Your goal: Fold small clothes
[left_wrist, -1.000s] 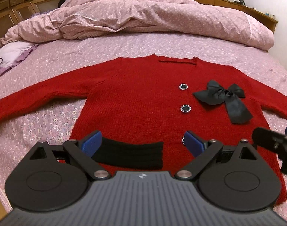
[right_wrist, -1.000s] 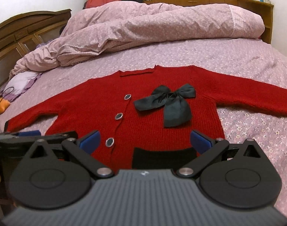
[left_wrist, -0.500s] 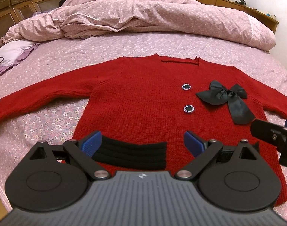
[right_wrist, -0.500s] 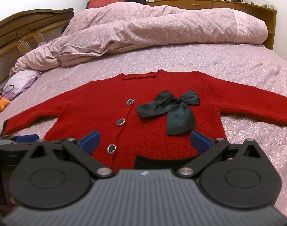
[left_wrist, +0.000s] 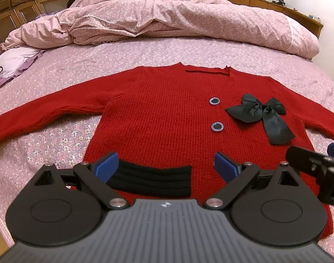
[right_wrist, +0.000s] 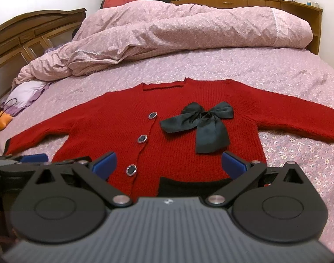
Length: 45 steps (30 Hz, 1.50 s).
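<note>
We're holding both tools wide apart, gripping nothing: left tool (left_wrist: pixel 165 167), right tool (right_wrist: pixel 168 164). Red cardigan (left_wrist: pixel 158 118) is lying flat on bed (left_wrist: pixel 145 54); third button (right_wrist: pixel 131 170) is showing only in right view.

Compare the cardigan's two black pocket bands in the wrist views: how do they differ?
The left pocket band shows fully between the left gripper's open fingers, ribs clear. The right pocket band is mostly hidden behind the right gripper's body, ribs unreadable. Both are black, near the red cardigan's hem.
</note>
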Tool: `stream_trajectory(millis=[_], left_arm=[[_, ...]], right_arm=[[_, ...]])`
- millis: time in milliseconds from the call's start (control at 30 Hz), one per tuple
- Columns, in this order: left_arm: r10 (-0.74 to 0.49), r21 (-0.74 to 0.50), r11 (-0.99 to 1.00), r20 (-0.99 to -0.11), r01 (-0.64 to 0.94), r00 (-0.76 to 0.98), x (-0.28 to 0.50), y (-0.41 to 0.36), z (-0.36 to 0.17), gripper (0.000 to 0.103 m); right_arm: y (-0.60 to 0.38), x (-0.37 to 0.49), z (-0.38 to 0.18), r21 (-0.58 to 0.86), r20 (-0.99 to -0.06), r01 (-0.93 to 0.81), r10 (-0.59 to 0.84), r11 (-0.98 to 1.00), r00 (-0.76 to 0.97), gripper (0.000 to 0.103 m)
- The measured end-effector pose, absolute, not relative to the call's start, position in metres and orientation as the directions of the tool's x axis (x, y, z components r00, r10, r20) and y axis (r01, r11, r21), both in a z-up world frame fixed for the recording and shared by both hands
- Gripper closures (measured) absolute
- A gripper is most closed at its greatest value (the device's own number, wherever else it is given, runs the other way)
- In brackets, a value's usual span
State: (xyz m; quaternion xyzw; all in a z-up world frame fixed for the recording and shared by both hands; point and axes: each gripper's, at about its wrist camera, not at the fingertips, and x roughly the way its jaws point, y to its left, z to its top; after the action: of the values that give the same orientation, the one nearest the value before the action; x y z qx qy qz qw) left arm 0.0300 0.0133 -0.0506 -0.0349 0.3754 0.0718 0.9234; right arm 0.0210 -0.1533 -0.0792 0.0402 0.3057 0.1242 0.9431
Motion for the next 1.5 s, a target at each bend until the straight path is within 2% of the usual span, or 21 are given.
stream_trajectory(millis=[1500], left_arm=[[0.100, -0.005, 0.989, -0.719, -0.148, 0.688, 0.0328, 0.0127, -0.0549, 0.007]], right_arm=[[-0.1439, 0.0262, -0.0880, 0.167, -0.613, -0.201, 0.261, 0.965, 0.746, 0.000]])
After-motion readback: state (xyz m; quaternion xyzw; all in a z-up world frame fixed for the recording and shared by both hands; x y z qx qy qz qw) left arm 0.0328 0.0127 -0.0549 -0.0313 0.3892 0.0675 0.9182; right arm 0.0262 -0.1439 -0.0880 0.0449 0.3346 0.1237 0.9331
